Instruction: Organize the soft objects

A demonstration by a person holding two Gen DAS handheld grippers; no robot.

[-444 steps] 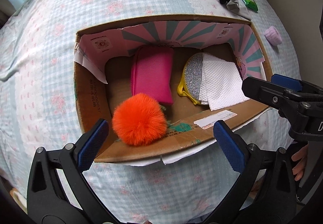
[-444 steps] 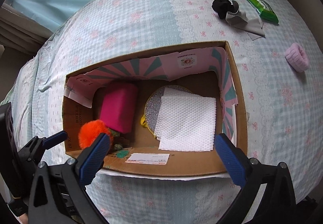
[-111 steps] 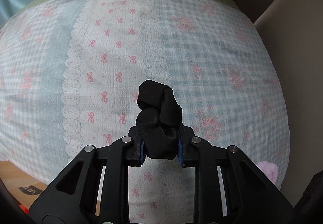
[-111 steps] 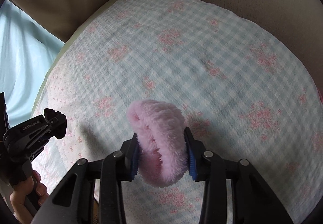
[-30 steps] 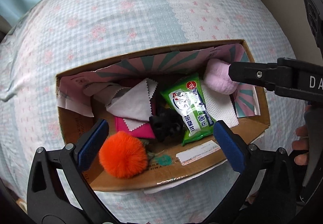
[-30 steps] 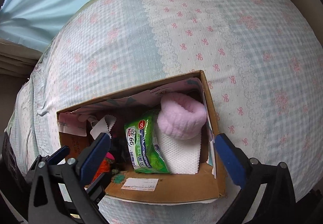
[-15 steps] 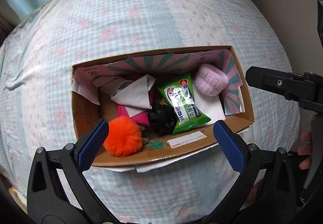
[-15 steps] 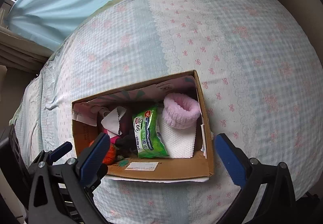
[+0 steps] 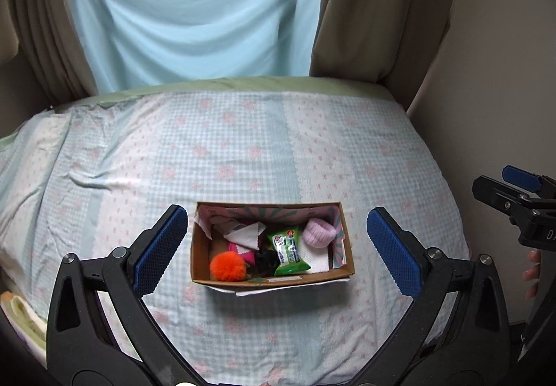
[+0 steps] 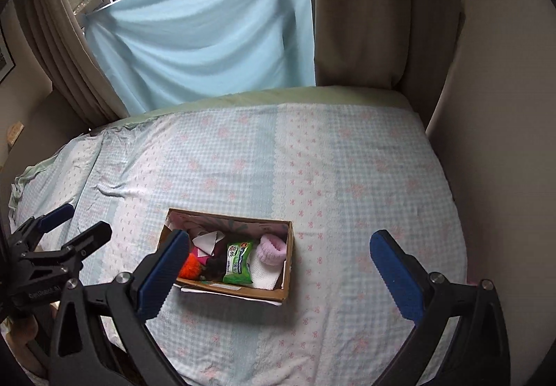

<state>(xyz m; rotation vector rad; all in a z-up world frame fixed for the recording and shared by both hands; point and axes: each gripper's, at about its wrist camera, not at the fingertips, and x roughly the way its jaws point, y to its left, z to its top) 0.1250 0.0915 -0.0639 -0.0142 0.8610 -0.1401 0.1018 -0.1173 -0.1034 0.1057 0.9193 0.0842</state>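
Note:
A cardboard box (image 9: 199, 257) (image 10: 286, 276) sits on the checked bedspread (image 9: 243, 149). In it lie an orange pom-pom (image 9: 227, 266), a black cloth bundle (image 9: 266, 259), a green wipes pack (image 9: 288, 250) (image 10: 238, 259), a pink fluffy band (image 9: 318, 233) (image 10: 272, 249), a grey cloth (image 9: 245, 234) and a magenta pouch (image 9: 243, 252). My left gripper (image 9: 278, 248) is open and empty, high above and in front of the box. My right gripper (image 10: 281, 276) is open and empty, also well back from the box.
The bed (image 10: 347, 177) fills the middle of both views. A light blue sheet (image 9: 194, 17) hangs over the window behind it, between brown curtains (image 10: 365, 10). A wall (image 9: 504, 55) runs along the bed's right side.
Both grippers have pulled far back and up from the box, which now looks small. The box's contents have not moved.

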